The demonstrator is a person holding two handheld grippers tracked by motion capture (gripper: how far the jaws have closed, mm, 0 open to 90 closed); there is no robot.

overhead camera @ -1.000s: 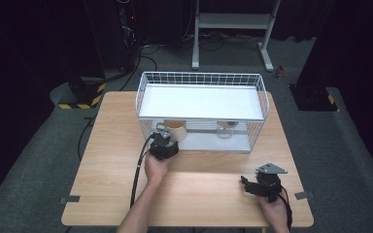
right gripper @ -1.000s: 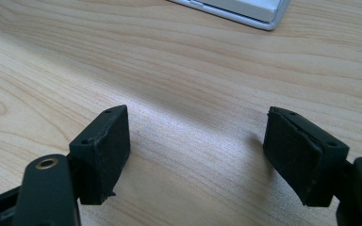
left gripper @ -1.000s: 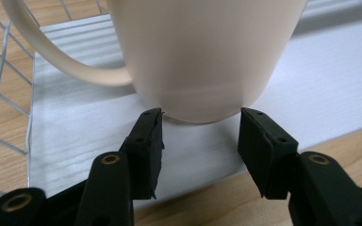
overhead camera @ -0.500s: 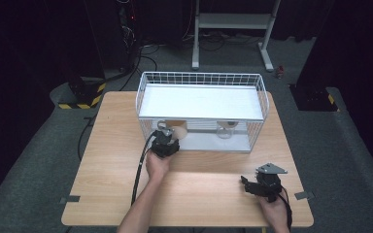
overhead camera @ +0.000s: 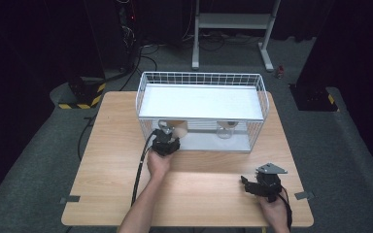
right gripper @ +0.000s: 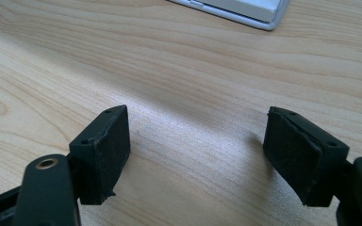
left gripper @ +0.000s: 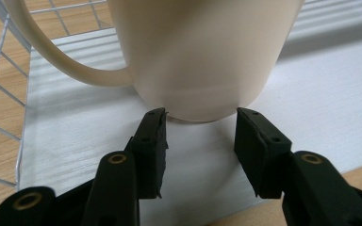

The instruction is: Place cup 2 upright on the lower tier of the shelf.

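A cream mug (left gripper: 193, 52) with its handle to the left stands on the white floor of a wire basket (overhead camera: 201, 74). In the high view the mug (overhead camera: 178, 127) sits at the basket's near left, under a white shelf (overhead camera: 199, 102). My left gripper (left gripper: 200, 117) reaches in through the basket's front, and its pads press on either side of the mug's base. The left gripper (overhead camera: 169, 132) is held by a hand coming up from the bottom. My right gripper (overhead camera: 246, 184) rests low over the table's near right. In its own view the right gripper (right gripper: 198, 136) is open above bare wood.
A clear glass (overhead camera: 225, 129) stands in the basket to the right of the mug. The basket takes up the far middle of the wooden table (overhead camera: 111, 145). Its white base corner (right gripper: 245, 12) lies ahead of the right gripper. A black cable (overhead camera: 138, 174) trails from the left gripper.
The left gripper has edged slightly toward the basket and the mug. The right hand has kept still.
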